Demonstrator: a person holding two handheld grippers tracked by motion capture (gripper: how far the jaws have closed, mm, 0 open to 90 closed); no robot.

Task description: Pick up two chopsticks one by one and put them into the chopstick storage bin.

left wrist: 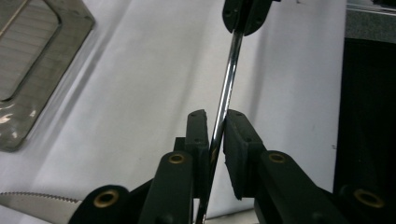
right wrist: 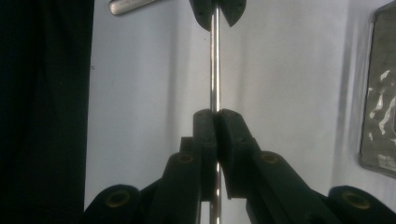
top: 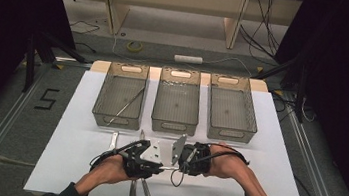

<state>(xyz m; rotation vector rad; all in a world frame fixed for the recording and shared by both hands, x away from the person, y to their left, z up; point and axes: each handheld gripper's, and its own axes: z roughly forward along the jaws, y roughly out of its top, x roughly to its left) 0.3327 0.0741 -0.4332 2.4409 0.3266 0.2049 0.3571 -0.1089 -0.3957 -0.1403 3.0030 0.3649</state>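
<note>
Nearest the camera, the person's forearms bring both tongs together over the white tabletop (top: 69, 115). The left tongs (top: 154, 167) have closed narrow on one end of a thin shiny steel rod (left wrist: 225, 88); the right tongs (top: 180, 163) clamp its other end. The rod's long axis runs level between them. Beyond, three clear plastic bins stand: the left bin (top: 103, 100) holds one thin metal utensil (top: 129, 103); the others look empty.

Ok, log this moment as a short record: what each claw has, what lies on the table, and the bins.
left claw: closed on the thin metal rod
right claw: shut on the same rod, at its other end
rod: held between both claws above the white tabletop
bins: three mesh baskets in a row; the left basket holds a thin stick
loose cutlery: serrated knife near the left claw
</note>
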